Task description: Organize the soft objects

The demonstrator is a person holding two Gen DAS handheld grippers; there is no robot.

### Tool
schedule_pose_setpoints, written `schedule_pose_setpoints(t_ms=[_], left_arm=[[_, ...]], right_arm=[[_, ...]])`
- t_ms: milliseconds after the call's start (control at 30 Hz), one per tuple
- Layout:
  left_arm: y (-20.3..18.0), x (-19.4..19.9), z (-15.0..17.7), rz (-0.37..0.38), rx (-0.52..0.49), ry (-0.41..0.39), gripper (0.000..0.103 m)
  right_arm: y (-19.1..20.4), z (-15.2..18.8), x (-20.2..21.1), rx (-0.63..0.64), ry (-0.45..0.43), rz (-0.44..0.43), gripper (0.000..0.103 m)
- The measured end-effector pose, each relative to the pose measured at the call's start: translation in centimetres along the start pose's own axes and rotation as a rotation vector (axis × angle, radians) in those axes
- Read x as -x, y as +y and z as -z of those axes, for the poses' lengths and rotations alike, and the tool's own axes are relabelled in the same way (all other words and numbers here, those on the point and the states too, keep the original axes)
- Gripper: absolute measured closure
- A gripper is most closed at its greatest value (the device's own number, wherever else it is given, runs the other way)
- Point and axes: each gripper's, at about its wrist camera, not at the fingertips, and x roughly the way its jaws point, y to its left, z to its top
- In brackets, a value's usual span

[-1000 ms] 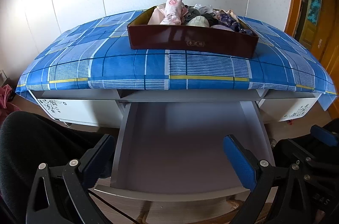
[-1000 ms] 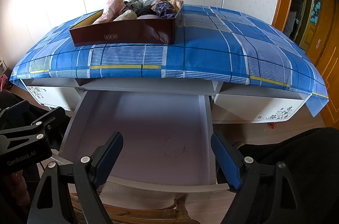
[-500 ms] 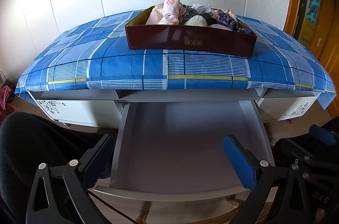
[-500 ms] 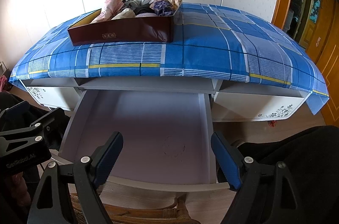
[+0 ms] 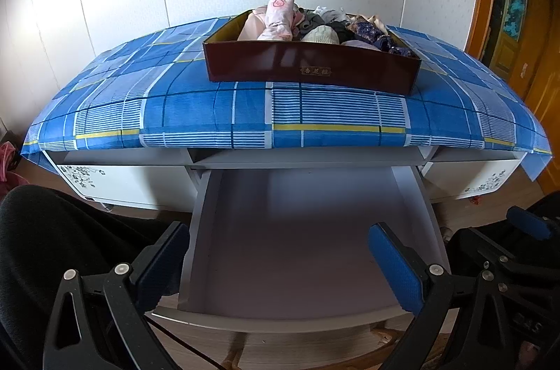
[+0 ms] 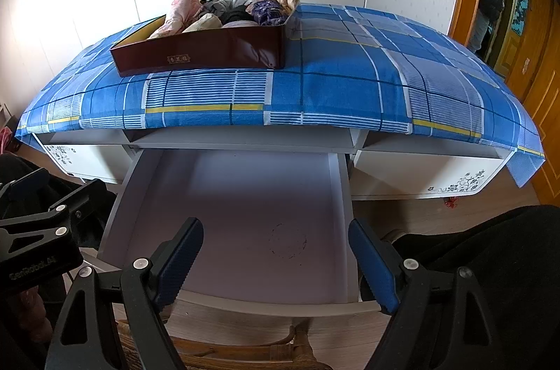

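A dark red box (image 5: 311, 65) (image 6: 199, 53) stands on a blue checked cloth (image 5: 210, 111) (image 6: 350, 79) over a white desk. It holds several rolled soft items: a pink roll (image 5: 280, 13) (image 6: 182, 8), a cream one (image 5: 320, 34), dark and purple ones (image 6: 266, 9). Below, the middle drawer (image 5: 301, 230) (image 6: 245, 205) is pulled out and bare inside. My left gripper (image 5: 276, 261) is open and empty above the drawer's front. My right gripper (image 6: 276, 261) is open and empty there too.
White panelled wall behind the desk. Closed drawers with flower prints sit left (image 5: 105, 181) and right (image 6: 427, 174). A wooden door (image 6: 525, 20) is at the right, with a person beside it. A wicker chair (image 6: 245, 352) is under the grippers.
Both views have shifted slightly closer and upward toward the desk; the box appears a little nearer. Both grippers stay open and empty.
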Motion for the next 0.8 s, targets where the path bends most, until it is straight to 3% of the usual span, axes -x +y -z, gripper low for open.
schedule_pose_setpoints(t_ms=[800], left_arm=[[-0.44, 0.2, 0.0, 0.027, -0.02, -0.01, 0.0]], right_arm=[[-0.36, 0.03, -0.44, -0.025, 0.022, -0.006, 0.017]])
